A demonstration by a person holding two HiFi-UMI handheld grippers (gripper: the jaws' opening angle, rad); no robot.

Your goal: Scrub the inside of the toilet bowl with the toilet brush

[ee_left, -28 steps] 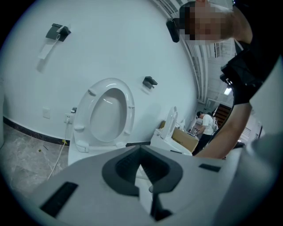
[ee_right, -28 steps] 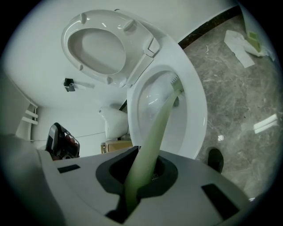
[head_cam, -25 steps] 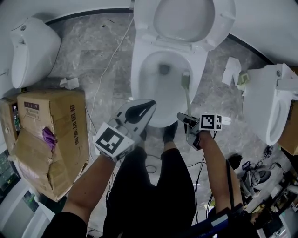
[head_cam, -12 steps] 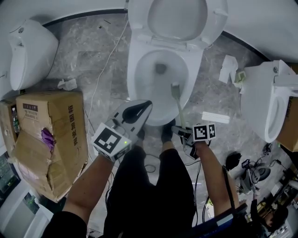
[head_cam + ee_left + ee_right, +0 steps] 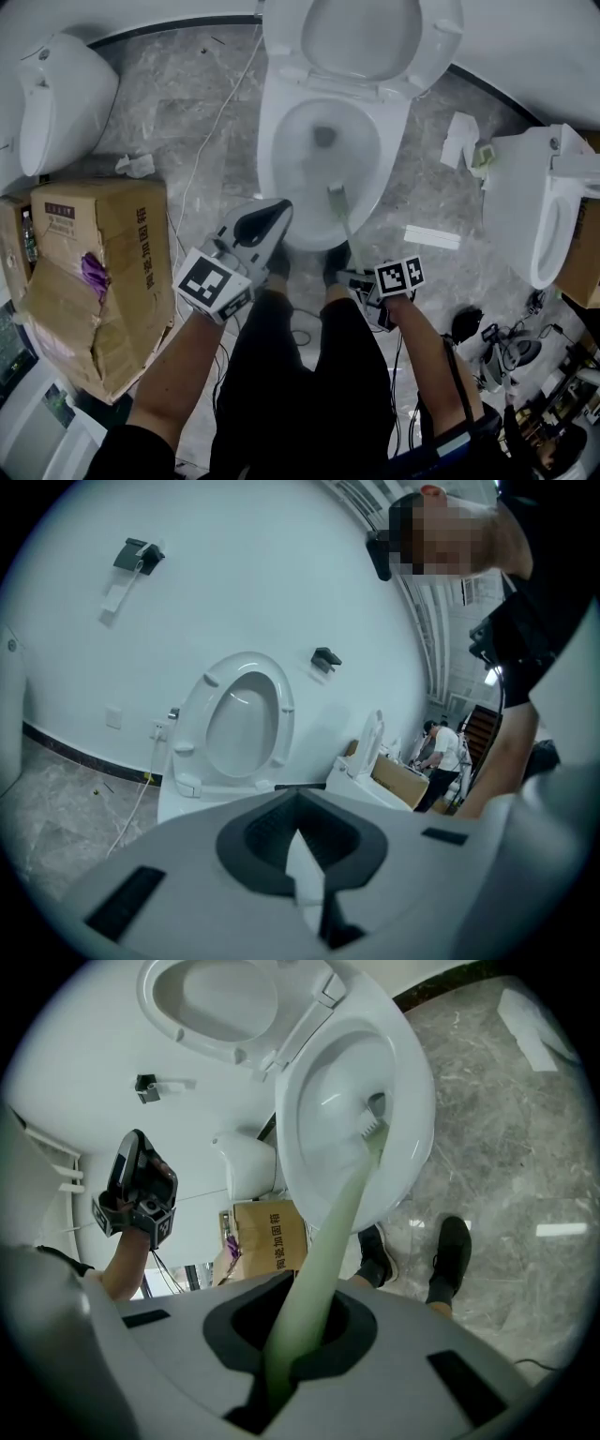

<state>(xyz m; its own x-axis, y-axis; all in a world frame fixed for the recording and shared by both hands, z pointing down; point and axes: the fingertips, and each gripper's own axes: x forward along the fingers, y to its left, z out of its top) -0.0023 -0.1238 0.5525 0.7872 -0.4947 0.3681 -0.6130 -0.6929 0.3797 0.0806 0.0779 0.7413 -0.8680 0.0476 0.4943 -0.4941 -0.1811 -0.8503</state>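
Observation:
The white toilet bowl [image 5: 274, 159] stands at the top centre, its seat and lid [image 5: 361, 37] raised. A pale green toilet brush [image 5: 336, 197] has its bristle head inside the bowl, low on the near right wall. Its handle runs back to my right gripper [image 5: 354, 277], which is shut on it. In the right gripper view the handle [image 5: 337, 1232] passes between the jaws of that gripper [image 5: 300, 1335] and the head [image 5: 373, 1125] touches the bowl [image 5: 417, 1101]. My left gripper [image 5: 279, 208] hovers just before the bowl's near rim, shut and holding nothing; the left gripper view shows that gripper [image 5: 300, 846] facing the toilet [image 5: 239, 714].
A torn cardboard box [image 5: 94, 253] sits on the floor at the left, with another toilet [image 5: 56, 94] behind it. A third toilet [image 5: 544, 206] stands at the right. A white cable [image 5: 211, 141], paper scraps [image 5: 459, 136], a white strip [image 5: 431, 237] and gear [image 5: 506, 356] lie around.
The brush head has slid from the bowl's right side toward its near front wall. My right gripper drew back toward the person. The left gripper shifted slightly left.

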